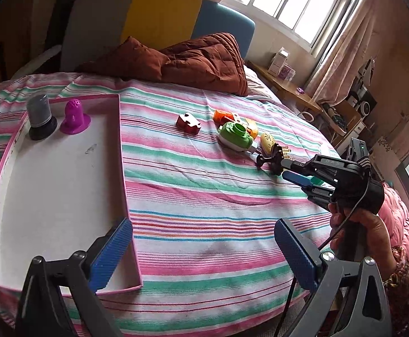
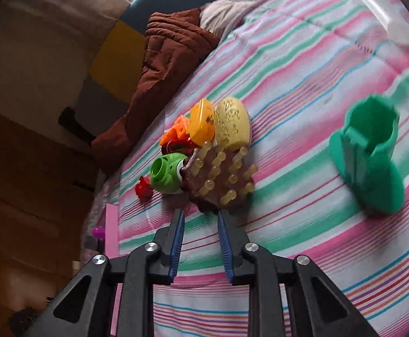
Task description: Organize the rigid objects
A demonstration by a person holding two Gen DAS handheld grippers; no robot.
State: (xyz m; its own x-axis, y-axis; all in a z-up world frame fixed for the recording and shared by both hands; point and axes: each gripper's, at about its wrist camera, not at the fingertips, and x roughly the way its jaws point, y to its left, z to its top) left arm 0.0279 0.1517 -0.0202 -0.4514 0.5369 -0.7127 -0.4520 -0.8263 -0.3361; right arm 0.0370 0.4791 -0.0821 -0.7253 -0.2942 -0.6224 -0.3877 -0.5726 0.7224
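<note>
toys: two stand in the pink tray (image 1: 121, 151), six wait on the bed (image 1: 204, 196); left hand-held gripper (image 1: 201, 252) gapes empty, right hand-held gripper (image 2: 200, 216) is nearly closed, empty, at the brown brush (image 2: 221, 179).

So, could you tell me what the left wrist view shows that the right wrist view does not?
Only the left wrist view shows the grey capped object standing in the pink-rimmed tray, and the open left gripper. Only the right wrist view shows the green holder. Both show the brown pegged toy, the green toy and the right gripper.
</note>
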